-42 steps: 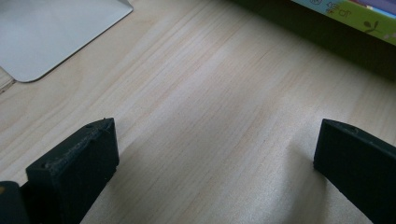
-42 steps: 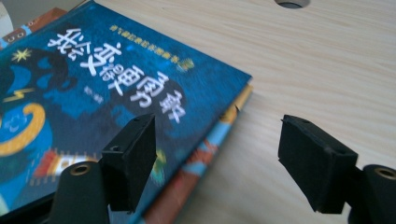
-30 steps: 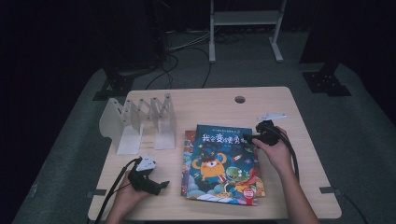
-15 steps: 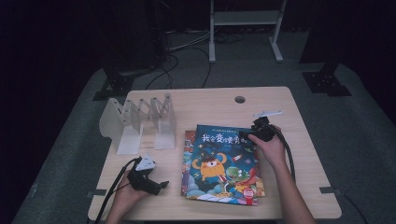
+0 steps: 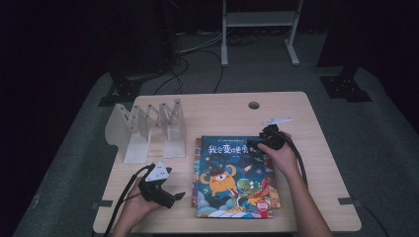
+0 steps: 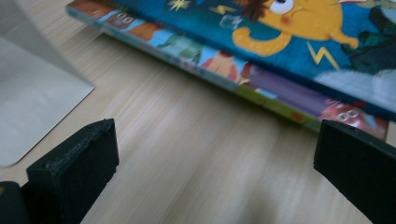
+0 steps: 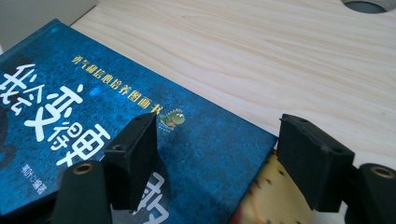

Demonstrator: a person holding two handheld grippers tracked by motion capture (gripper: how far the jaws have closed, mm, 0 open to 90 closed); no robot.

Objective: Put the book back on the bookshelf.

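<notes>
Nearest the person, the left gripper [image 5: 179,196] is held low over the light wooden table [image 5: 227,111], jaws spread wide and empty, just beside the stack's left edge. The blue picture book with an orange cartoon monster [image 5: 234,177] lies flat atop the stack. Farther on, the right gripper [image 5: 253,144] is positioned at the book's far right corner, jaws parted, gripping nothing. A white folding book rack [image 5: 148,129] stands beyond, at the left.

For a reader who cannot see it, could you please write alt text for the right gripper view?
The right gripper hangs open over the far corner of a blue picture book with white Chinese lettering, one jaw above the cover, the other past its edge. A yellow book peeks out underneath, on a pale wooden table.
</notes>
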